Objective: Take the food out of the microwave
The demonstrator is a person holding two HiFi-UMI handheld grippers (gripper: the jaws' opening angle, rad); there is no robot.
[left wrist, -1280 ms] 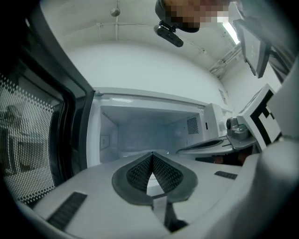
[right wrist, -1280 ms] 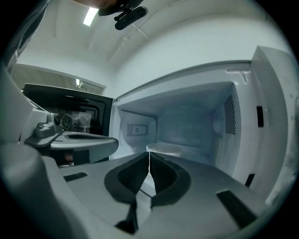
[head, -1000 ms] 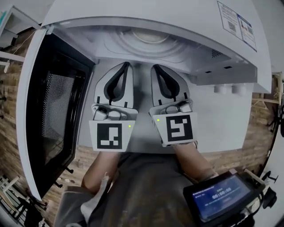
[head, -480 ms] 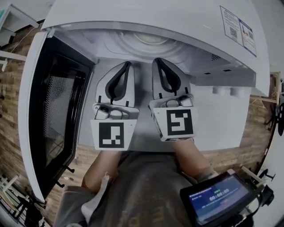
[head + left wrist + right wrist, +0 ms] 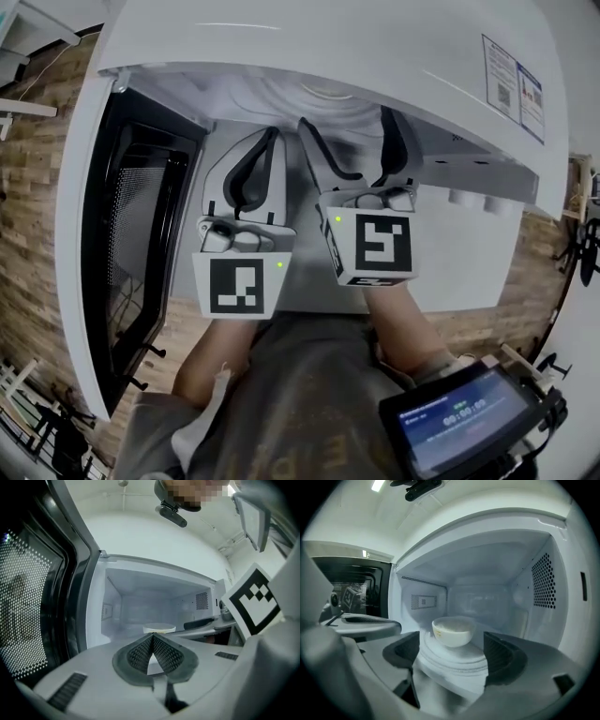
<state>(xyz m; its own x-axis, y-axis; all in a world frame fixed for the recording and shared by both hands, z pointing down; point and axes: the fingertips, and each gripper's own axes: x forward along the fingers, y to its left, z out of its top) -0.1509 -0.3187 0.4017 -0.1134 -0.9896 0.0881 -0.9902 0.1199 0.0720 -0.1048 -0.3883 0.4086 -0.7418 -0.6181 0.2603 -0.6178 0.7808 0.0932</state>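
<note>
1. Two tongs: left tongs (image 5: 270, 133) pinched together, right tongs (image 5: 347, 120) just opened wide, gripping nothing.
2. One microwave (image 5: 328, 47), ahead of both.
3. One white bowl (image 5: 453, 631), beyond the right tongs' tips.

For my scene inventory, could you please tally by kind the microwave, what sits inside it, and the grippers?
Microwave: 1
Bowl: 1
Turntable: 1
Grippers: 2 (left gripper shut and empty; right gripper with jaws that have just been opening, nothing between them)
Total: 5
</note>
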